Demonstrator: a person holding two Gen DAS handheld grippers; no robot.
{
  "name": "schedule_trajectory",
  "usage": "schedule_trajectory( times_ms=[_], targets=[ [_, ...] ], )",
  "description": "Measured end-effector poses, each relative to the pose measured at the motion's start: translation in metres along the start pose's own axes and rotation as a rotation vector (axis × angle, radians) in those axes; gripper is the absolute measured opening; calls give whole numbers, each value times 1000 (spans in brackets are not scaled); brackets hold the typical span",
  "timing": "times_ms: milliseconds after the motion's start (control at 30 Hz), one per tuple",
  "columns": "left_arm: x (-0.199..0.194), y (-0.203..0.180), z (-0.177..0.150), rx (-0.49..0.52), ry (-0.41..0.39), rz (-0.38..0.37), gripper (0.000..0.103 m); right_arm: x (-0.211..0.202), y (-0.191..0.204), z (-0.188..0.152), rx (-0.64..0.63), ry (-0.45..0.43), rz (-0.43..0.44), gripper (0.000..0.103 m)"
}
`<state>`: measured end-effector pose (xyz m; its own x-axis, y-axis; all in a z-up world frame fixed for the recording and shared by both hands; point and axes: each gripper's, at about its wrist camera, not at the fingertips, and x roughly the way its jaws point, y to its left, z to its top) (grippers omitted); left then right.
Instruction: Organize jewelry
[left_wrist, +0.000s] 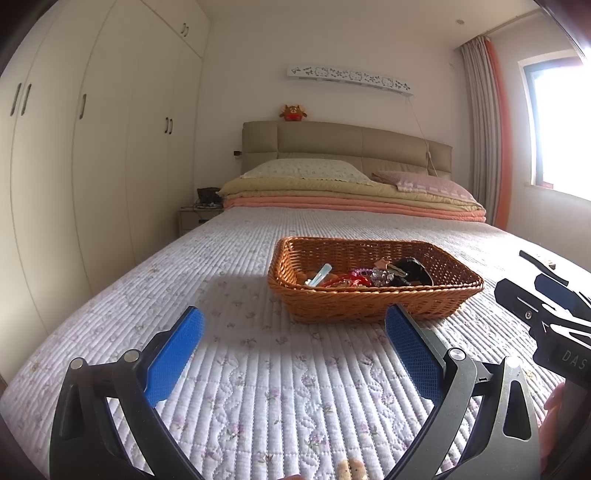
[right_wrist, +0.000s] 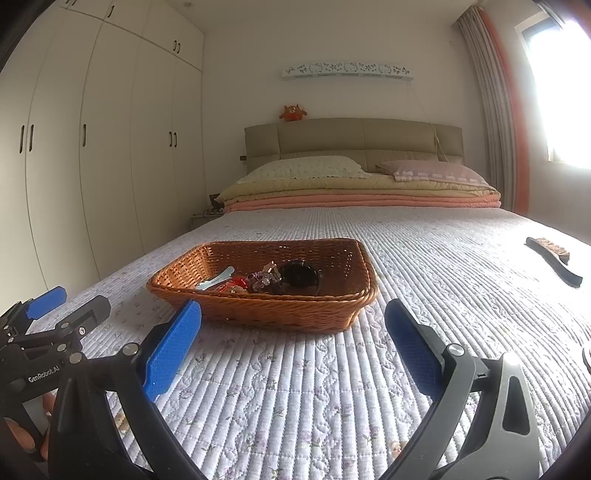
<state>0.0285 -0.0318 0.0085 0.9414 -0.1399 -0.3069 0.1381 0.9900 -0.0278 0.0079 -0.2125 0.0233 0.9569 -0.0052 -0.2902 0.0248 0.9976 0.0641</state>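
A brown wicker basket (left_wrist: 373, 306) sits on the quilted bed; it also shows in the right wrist view (right_wrist: 280, 314). Inside lies a pile of jewelry (left_wrist: 364, 277): red and purple beaded pieces, a clear crystal piece, a pale blue clip and a black item, also in the right wrist view (right_wrist: 266, 282). My left gripper (left_wrist: 295, 350) is open and empty, just short of the basket's near side. My right gripper (right_wrist: 293, 347) is open and empty, near the basket's front right corner. Each gripper shows at the edge of the other's view.
A dark brush (right_wrist: 554, 262) lies on the bed at the right. Folded blankets and pillows (right_wrist: 362, 184) are stacked by the headboard. A wardrobe (left_wrist: 92, 147) lines the left wall. A small beige object (left_wrist: 351, 469) lies on the quilt under the left gripper.
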Motion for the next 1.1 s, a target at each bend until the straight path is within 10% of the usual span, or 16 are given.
schedule_trajectory(
  times_ms=[1100],
  targets=[
    [1,0,1,5,11,1,95,1,1,-1,3,3,-3,95]
  ],
)
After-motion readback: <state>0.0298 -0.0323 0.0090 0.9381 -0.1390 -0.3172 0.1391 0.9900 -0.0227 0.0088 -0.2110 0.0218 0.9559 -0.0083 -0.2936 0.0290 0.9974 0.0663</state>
